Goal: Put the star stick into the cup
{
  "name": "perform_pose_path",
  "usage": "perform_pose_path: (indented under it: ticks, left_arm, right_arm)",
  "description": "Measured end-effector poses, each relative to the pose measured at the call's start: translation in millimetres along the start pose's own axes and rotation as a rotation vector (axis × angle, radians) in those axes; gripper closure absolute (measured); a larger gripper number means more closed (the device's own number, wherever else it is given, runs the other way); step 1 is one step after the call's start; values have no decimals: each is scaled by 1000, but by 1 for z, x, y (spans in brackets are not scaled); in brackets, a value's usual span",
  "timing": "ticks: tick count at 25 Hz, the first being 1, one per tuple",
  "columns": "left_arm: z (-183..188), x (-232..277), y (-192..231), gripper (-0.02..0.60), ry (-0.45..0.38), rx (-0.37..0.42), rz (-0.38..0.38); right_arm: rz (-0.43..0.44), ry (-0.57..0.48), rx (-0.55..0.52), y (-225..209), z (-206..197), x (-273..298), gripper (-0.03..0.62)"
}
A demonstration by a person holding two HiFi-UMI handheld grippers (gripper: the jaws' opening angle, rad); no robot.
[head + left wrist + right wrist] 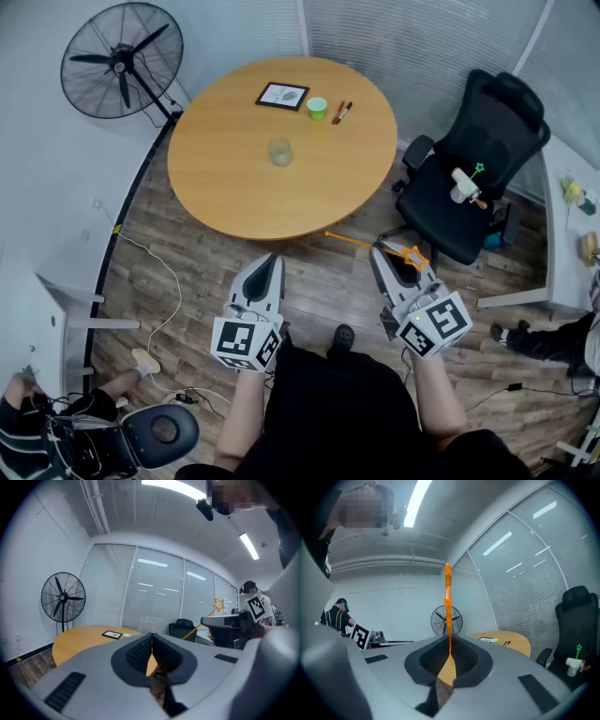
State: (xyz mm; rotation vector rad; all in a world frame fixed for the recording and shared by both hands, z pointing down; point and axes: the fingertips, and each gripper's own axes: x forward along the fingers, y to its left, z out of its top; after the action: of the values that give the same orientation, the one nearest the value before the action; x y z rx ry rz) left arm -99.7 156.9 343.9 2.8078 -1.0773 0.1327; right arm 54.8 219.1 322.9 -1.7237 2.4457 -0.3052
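Star stick (448, 606), orange, is pinched between the right gripper's (384, 255) fingers and rises straight up from them in the right gripper view. In the head view it lies crosswise just off the near edge of the round surface (234, 187). Left gripper (270, 264) hangs beside it, fingers pressed together on nothing. A clear cup (279, 151) stands mid-surface, and a green cup (318, 108) stands farther back.

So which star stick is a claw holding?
The orange star stick, pinched in the right claw; the green one sits over on the black chair.
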Motion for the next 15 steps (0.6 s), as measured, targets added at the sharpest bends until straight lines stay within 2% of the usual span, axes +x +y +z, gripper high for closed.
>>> perform_pose_path:
  ticks: [6,15]
  left_arm:
    - [2,-19,-28,581,34,0,-17]
    - [-2,-26,-46,581,41,11,-31]
  right_arm:
    - [16,29,-45,25,1,-27,572]
    - [2,26,-64,24,-2,-51,572]
